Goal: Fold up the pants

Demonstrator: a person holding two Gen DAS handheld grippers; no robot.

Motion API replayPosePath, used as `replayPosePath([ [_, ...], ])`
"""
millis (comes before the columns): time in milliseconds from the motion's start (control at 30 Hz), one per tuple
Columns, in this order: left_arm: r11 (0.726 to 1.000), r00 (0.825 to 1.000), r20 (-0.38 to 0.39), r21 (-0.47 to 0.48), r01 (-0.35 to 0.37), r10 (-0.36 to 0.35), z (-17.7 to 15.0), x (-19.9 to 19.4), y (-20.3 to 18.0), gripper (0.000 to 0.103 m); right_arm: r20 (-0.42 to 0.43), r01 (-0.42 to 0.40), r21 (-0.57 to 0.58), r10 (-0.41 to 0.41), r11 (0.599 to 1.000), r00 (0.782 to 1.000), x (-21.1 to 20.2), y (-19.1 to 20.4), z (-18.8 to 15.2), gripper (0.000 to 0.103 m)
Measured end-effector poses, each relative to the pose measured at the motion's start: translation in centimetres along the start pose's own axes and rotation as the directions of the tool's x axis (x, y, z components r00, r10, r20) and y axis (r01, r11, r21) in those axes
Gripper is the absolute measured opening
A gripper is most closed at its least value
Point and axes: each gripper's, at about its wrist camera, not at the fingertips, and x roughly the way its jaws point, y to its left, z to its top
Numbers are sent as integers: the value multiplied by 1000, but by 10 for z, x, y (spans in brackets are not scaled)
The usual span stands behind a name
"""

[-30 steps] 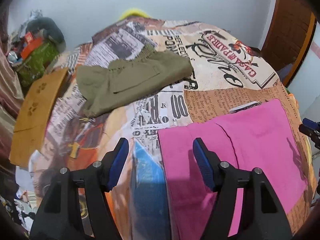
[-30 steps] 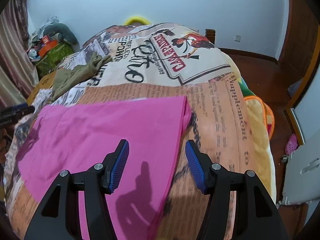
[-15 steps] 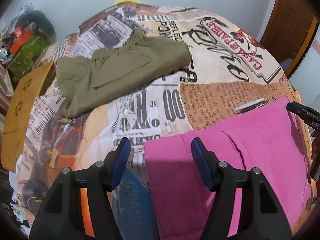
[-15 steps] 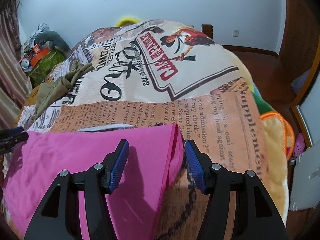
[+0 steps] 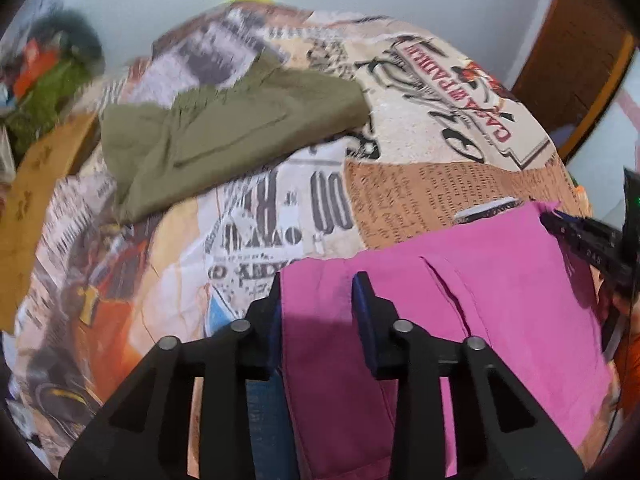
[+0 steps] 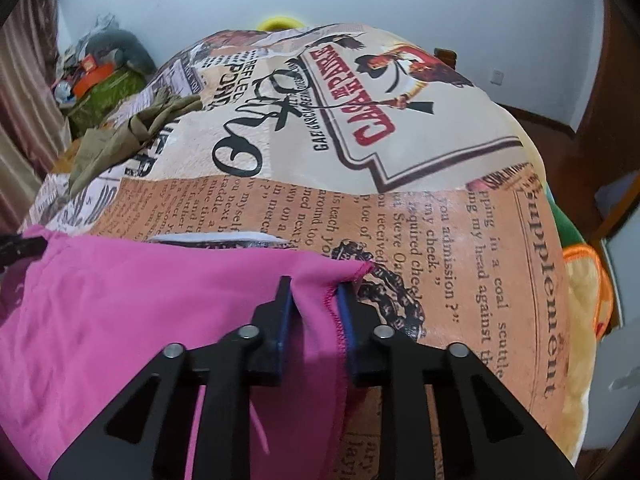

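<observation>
Pink pants [image 5: 500, 304] lie flat on the newspaper-print bedspread [image 5: 420, 184]. My left gripper [image 5: 316, 292] has its jaws closed in around the pants' near left corner, with pink cloth between the blue pads. In the right wrist view the pink pants [image 6: 140, 300] fill the lower left. My right gripper [image 6: 314, 300] is shut on their right corner, next to the stitched hem edge [image 6: 332, 300]. The right gripper also shows at the right edge of the left wrist view [image 5: 588, 236].
Olive green pants [image 5: 224, 128] lie crumpled further back on the bedspread and also show in the right wrist view [image 6: 120, 140]. A heap of clutter [image 6: 96, 80] sits at the far left. A wooden board [image 5: 36, 196] lies off the left edge. A blue cloth [image 5: 264, 420] lies under my left gripper.
Both grippers moved forward to the pants' far corners and closed from wide open onto the pink cloth. The right corner is now bunched between the pads.
</observation>
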Motion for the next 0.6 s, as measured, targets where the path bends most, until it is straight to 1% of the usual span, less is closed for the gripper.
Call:
replayPosePath([
  [67, 999, 999, 35, 45, -30, 28, -2, -5, -6, 31, -1, 18, -15, -18, 1000, 1000, 2, 2, 0, 14],
  [133, 997, 998, 43, 55, -48, 45, -3, -5, -7, 31, -2, 35, -29, -35, 999, 999, 3, 3, 0, 12],
  [267, 998, 998, 17, 25, -64, 64, -5, 4, -1, 31, 0, 68, -64, -68, 996, 998, 4, 7, -1, 11],
  [400, 995, 996, 12, 30, -90, 90, -8, 9, -3, 33, -10, 107, -91, -108, 990, 994, 8, 11, -1, 10],
  [500, 996, 996, -5, 17, -91, 91, -9, 14, 0, 37, -12, 142, -103, -144, 984, 989, 12, 11, -2, 10],
  [600, 998, 998, -15, -22, -62, 62, -10, 16, 7, 38, -26, 176, -98, -179, 980, 984, 16, 4, -3, 9],
])
